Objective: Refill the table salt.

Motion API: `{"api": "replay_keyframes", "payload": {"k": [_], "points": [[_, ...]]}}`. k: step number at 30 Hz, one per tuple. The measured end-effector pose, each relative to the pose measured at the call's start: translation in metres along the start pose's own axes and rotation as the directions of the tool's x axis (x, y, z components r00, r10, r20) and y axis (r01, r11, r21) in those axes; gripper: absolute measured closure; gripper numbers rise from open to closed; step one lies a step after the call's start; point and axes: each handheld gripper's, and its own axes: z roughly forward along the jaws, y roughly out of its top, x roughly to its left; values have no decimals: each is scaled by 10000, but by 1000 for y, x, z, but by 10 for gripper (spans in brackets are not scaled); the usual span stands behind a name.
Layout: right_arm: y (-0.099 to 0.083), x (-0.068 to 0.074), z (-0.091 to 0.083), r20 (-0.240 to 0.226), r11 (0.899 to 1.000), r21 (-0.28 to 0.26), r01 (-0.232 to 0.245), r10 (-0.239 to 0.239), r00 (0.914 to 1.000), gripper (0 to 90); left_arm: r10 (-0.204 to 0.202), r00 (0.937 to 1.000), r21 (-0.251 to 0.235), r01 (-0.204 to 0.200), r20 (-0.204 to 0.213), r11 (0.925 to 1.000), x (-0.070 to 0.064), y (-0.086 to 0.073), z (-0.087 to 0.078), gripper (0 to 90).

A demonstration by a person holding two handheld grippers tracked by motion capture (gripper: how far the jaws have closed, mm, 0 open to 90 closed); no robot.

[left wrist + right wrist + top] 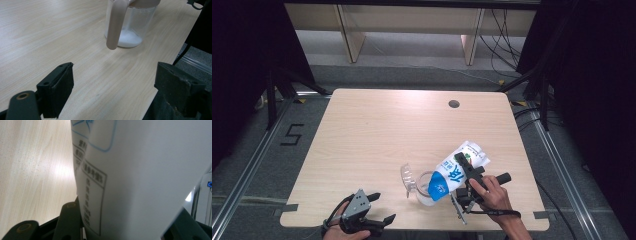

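Observation:
A white and blue pouch is tilted with its blue end down over a clear jug near the table's front edge. My right gripper is shut on the pouch's middle. In the right gripper view the pouch sits between the jaws, its printed label facing me. The jug has a pale handle and white powder lying at its bottom. My left gripper stands open at the front left of the jug with nothing between its fingers.
The light wooden table has a round cable hole at the far right. The table's front edge runs just right of my left gripper. Wooden shelving legs and cables stand beyond the table.

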Motion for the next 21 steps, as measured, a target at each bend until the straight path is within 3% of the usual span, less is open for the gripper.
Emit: {"api": "replay_keyframes", "payload": {"k": [7, 9, 10, 11, 21], "points": [[0, -1, 0, 12, 10000, 26, 60, -60, 10000, 549, 3, 10000, 32, -3, -16, 10000, 0, 0, 0, 151], [-1, 2, 0, -116, 9996, 110, -269, 270, 9996, 550, -4, 10000, -1, 4, 2, 10000, 0, 0, 0, 151], [-1, 2, 0, -97, 9996, 99, -258, 259, 9996, 549, -6, 10000, -3, 6, 2, 10000, 0, 0, 0, 151], [-1, -1, 0, 40, 10000, 23, 65, -65, 10000, 550, -3, 10000, -3, 3, 1, 10000, 0, 0, 0, 151], [0, -1, 0, 13, 9998, 61, 179, -179, 9998, 555, -2, 10000, -8, 2, -9, 10000, 0, 0, 0, 151]]}}
